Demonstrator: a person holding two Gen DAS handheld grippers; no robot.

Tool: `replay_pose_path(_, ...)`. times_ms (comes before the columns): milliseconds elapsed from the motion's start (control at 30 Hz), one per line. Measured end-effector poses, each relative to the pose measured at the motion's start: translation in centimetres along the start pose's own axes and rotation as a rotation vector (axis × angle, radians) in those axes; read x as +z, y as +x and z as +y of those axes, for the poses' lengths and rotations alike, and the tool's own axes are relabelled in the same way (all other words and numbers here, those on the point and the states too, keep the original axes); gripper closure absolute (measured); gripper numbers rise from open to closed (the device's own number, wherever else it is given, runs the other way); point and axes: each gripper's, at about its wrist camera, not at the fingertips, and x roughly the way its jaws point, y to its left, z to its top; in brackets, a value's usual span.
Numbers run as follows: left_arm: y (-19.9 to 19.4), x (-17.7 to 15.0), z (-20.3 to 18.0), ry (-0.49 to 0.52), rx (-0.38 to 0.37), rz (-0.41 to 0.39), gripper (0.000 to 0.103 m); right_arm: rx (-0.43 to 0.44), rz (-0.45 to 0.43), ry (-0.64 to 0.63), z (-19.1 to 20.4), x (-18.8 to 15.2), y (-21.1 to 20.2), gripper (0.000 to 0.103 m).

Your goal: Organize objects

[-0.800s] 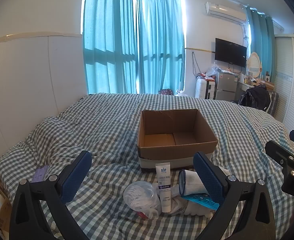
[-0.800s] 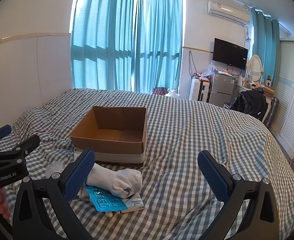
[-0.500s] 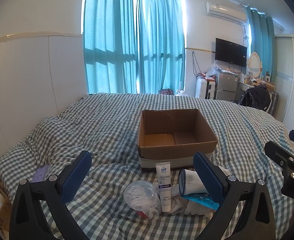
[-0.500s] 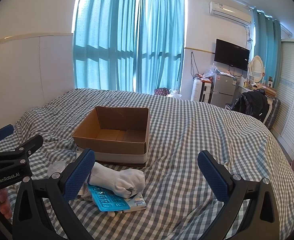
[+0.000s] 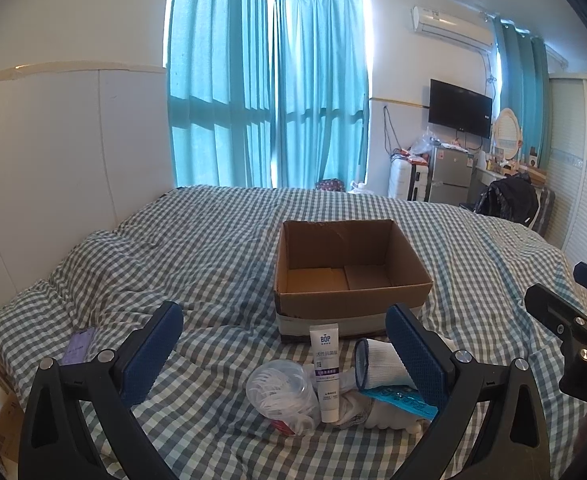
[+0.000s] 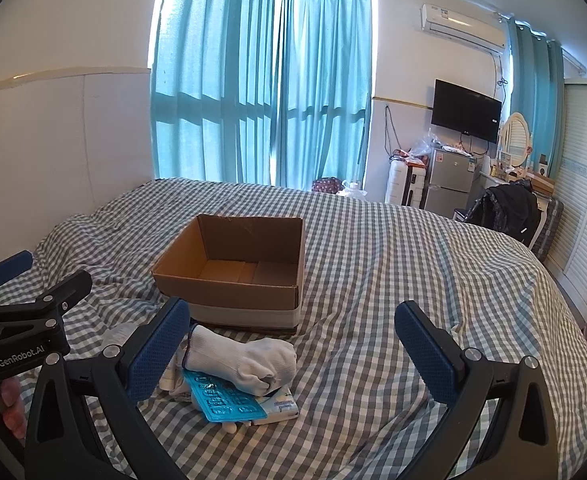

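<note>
Both jaws stand wide apart, holding nothing: the left gripper (image 5: 283, 346) hovers over the small pile, the right gripper (image 6: 293, 344) beside it. The pile lies on the checked bedspread (image 6: 413, 280), just before the empty brown cardboard box (image 5: 351, 276). Its pieces overlap, so I judge a pinch on the white rolled sock (image 6: 245, 360) could drag the teal blister pack (image 6: 225, 400) beneath. Only the left view shows the white BOP tube (image 5: 326, 372) and the clear plastic lid (image 5: 281, 388).
</note>
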Motion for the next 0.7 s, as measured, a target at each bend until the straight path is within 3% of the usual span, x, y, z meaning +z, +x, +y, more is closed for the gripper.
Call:
replay_pose_path(333, 0.1, 0.0, 0.3, -0.006, 0.003, 0.011, 0.000, 0.008, 0.004, 0.000, -0.1, -0.1, 0.1, 0.000)
replay_pose_path(700, 3.3, -1.7, 1.3, -0.002, 0.042, 0.102, 0.000, 0.018, 0.064, -0.012, -0.2, -1.1, 2.4, 0.000)
